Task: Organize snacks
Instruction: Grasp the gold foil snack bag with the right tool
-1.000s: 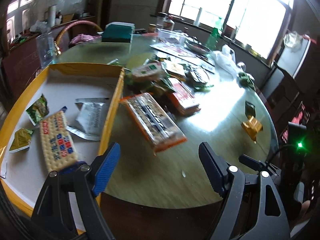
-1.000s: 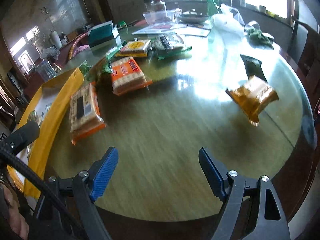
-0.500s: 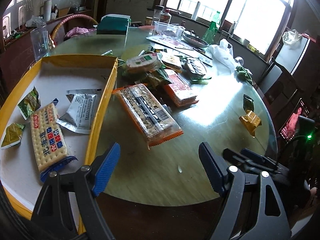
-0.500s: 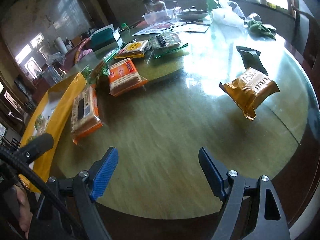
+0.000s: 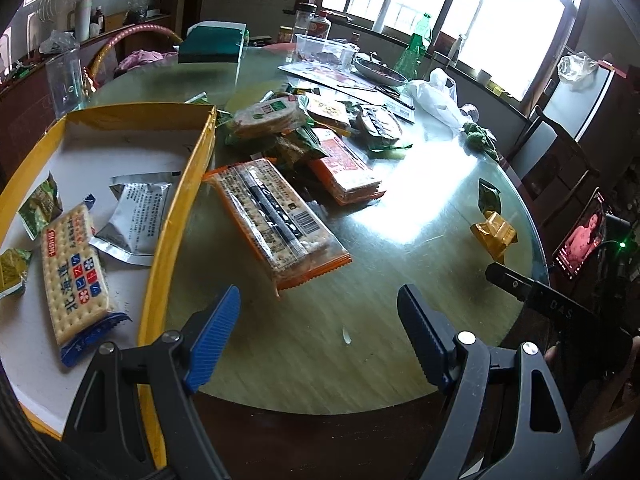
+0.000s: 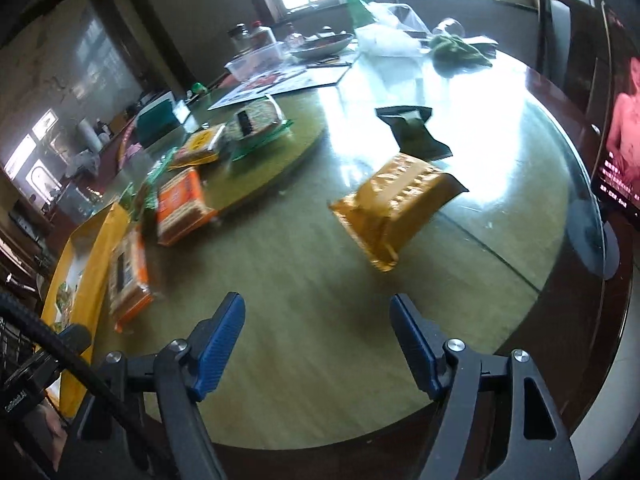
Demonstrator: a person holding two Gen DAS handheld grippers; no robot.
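Note:
A yellow-rimmed tray [image 5: 176, 216] at the left holds a blue cracker pack [image 5: 74, 272], a silver pouch [image 5: 132, 216] and small green packets. A long orange cracker pack [image 5: 276, 220] lies on the round table just ahead of my open, empty left gripper [image 5: 320, 340]. More snack packs are heaped behind it [image 5: 304, 128]. In the right wrist view, my right gripper [image 6: 318, 344] is open and empty, a short way before a gold snack pack [image 6: 396, 204] and a dark green pouch [image 6: 412, 132]. The tray [image 6: 92, 248] shows at the left there.
A clear plastic box [image 5: 324, 48], a dish, papers, a white plastic bag [image 5: 436, 96] and bottles stand at the table's far side. A phone with a lit screen [image 6: 620, 132] stands at the right edge. Chairs ring the table.
The right gripper has moved closer to the gold pack, which looks larger now. The left gripper has drifted slightly forward and right. Both stay open.

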